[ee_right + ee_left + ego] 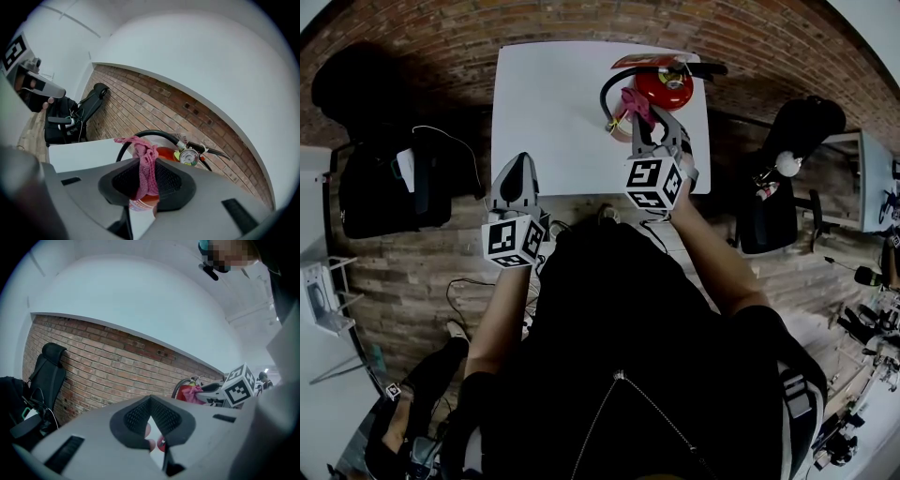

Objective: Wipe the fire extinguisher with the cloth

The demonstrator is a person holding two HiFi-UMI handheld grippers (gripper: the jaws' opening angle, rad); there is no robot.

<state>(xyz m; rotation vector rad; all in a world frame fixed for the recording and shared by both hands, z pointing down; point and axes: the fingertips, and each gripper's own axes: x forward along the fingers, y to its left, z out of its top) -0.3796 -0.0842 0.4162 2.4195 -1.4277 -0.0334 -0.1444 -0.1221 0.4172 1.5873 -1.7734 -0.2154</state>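
Note:
A red fire extinguisher [665,85] with a black hose and a pressure gauge [189,157] stands at the far right of the white table [553,112]. My right gripper [649,122] is shut on a pink mesh cloth [146,168], which hangs bunched between its jaws against the near side of the extinguisher [164,153]. The cloth [634,101] shows pink beside the red cylinder in the head view. My left gripper [517,178] hovers at the table's near left edge, jaws together with nothing between them. In the left gripper view the extinguisher [188,391] is far off to the right.
A brick floor surrounds the table. A black office chair [389,178] with cables stands to the left, another black chair [783,178] to the right. A white rack [323,298] sits at the left edge. Equipment clutters the floor at lower right.

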